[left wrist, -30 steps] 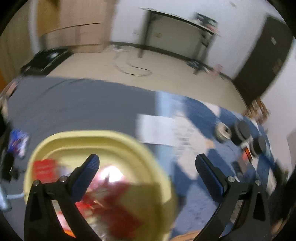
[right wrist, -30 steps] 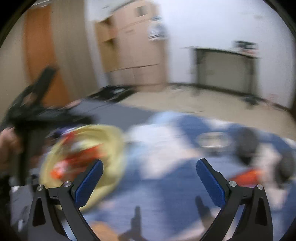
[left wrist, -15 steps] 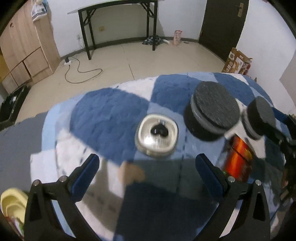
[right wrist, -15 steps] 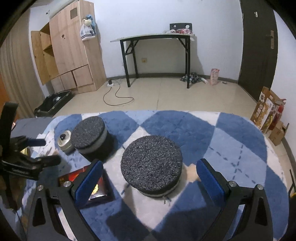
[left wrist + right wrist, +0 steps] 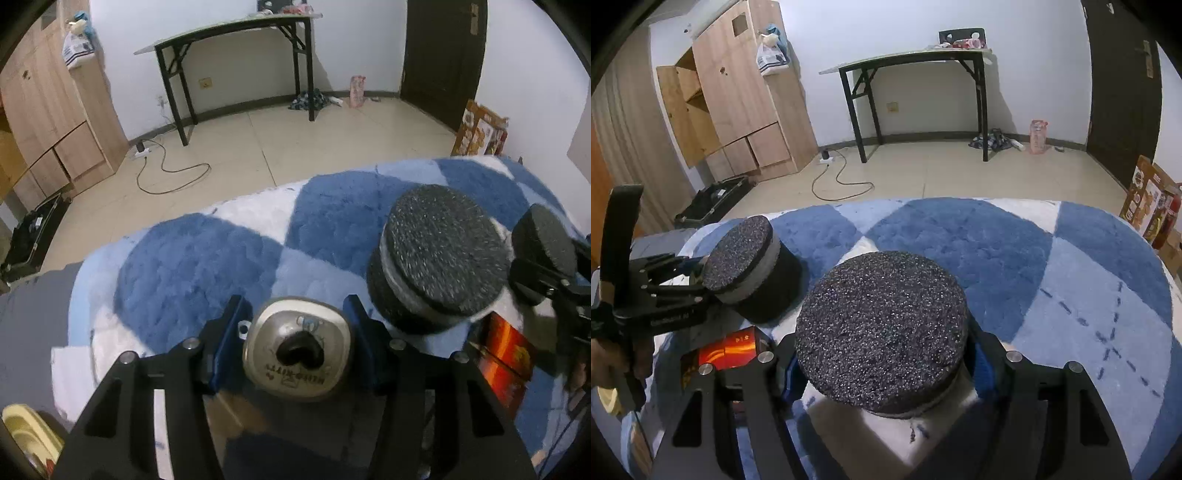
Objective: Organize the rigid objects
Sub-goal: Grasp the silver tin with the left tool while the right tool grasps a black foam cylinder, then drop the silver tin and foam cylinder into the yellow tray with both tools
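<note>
My left gripper (image 5: 297, 332) is shut on a small silver tin with a black knob (image 5: 295, 347), on the blue and white rug (image 5: 192, 258). My right gripper (image 5: 881, 354) is shut on a round black speckled puck (image 5: 882, 332) with a grey band. A second black puck (image 5: 439, 254) stands right of the tin; it also shows in the right wrist view (image 5: 750, 266). A red and orange box (image 5: 506, 354) lies flat on the rug between the pucks, also in the right wrist view (image 5: 735, 347). The left gripper shows in the right wrist view (image 5: 661, 291).
A yellow basin's rim (image 5: 26, 432) shows at the lower left. Beyond the rug are a tiled floor (image 5: 923, 173), a black folding table (image 5: 916, 59), a wooden cabinet (image 5: 738, 92), a dark door (image 5: 1119, 74) and a cardboard box (image 5: 1148, 199).
Both grippers moved forward and closed: the left jaws shut on the silver tin, the right jaws shut on the near black puck. A second ago both views swept past the yellow basin.
</note>
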The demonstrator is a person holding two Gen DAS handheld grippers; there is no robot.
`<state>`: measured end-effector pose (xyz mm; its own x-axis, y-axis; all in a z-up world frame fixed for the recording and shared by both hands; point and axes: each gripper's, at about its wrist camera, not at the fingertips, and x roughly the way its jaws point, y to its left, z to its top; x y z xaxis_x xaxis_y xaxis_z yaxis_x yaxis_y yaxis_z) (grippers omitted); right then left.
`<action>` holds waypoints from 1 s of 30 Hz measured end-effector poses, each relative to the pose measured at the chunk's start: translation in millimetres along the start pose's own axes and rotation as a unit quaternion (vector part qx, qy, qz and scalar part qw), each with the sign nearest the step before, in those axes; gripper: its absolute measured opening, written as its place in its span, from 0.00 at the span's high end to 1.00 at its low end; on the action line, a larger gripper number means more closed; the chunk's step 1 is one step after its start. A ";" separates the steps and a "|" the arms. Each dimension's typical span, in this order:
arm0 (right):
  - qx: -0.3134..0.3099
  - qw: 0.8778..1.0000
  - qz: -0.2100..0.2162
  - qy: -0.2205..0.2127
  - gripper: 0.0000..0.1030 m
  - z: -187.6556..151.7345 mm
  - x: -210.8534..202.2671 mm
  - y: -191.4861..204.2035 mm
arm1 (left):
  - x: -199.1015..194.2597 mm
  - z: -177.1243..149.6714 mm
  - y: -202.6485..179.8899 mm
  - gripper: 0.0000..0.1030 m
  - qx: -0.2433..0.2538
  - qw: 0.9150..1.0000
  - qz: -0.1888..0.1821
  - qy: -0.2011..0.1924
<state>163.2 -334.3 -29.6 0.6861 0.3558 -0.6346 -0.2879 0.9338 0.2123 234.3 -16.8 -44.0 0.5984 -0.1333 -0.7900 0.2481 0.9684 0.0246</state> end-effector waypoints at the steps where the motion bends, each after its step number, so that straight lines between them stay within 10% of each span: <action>1: 0.000 1.000 -0.005 -0.004 0.33 -0.5 -3.4 0.2 | -10.0 -1.7 5.5 0.46 -0.011 1.000 -0.004 -0.006; 6: -0.078 0.995 0.026 -0.060 0.33 8.7 -51.9 36.0 | -98.3 -33.6 71.4 0.46 -0.098 0.994 -0.013 -0.036; 16: -0.190 0.956 0.221 -0.040 0.33 16.9 -59.3 249.9 | -227.2 -169.2 224.8 0.46 -0.233 0.967 0.101 0.010; 22: -0.218 0.936 0.273 0.048 0.33 -3.5 -4.5 365.4 | -220.8 -235.0 233.8 0.46 -0.261 0.962 0.068 0.052; 30: -0.248 0.938 0.221 0.100 0.33 -18.6 50.6 424.5 | -185.8 -252.3 240.7 0.46 -0.245 0.962 0.087 0.083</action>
<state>63.3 79.4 14.6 0.3018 0.6446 -0.7024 -0.8244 0.5466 0.1474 -9.4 294.2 -45.8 0.4581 0.0351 -0.8882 -0.2576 0.9616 -0.0948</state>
